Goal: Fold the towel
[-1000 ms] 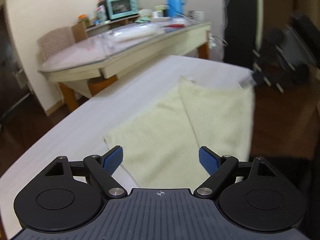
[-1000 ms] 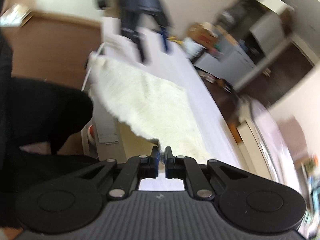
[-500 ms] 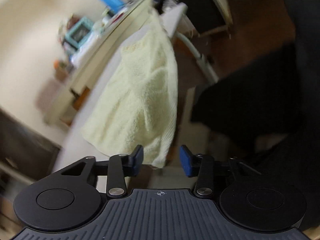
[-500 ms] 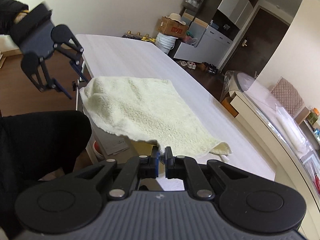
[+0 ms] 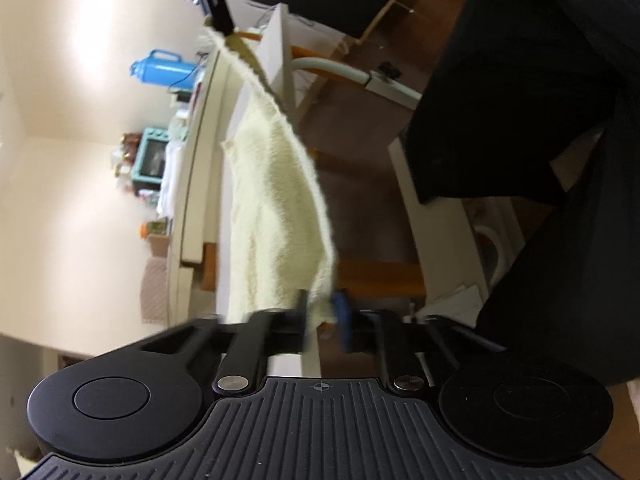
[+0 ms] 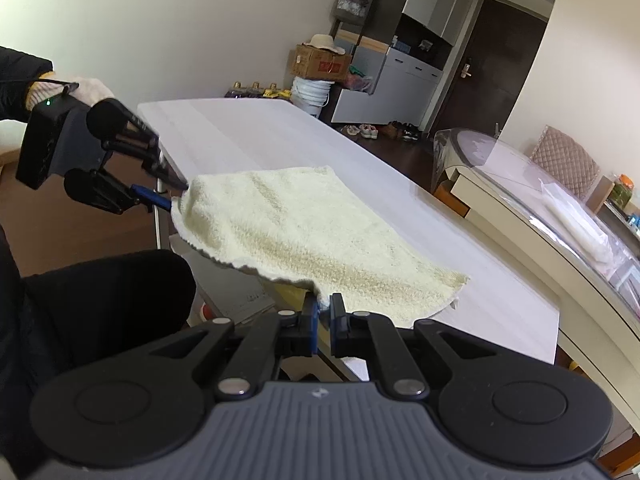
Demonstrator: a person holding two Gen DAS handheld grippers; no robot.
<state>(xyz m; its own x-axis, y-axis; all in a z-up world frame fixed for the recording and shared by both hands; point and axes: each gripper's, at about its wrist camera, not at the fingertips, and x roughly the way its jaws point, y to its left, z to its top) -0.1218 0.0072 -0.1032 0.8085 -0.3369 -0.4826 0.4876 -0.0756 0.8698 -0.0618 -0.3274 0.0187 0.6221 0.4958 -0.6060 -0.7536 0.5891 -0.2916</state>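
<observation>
The pale yellow terry-cloth towel (image 6: 304, 232) is spread over the near edge of the long white table (image 6: 256, 128), with two near corners lifted clear of it. One corner is clamped between the blue pads of the right gripper (image 6: 325, 314), whose jaws are closed on the cloth. The other corner is gripped by the left gripper (image 6: 176, 194), whose jaws have just been closing onto the fabric. A white-gloved hand (image 6: 86, 90) is seen behind the left gripper.
</observation>
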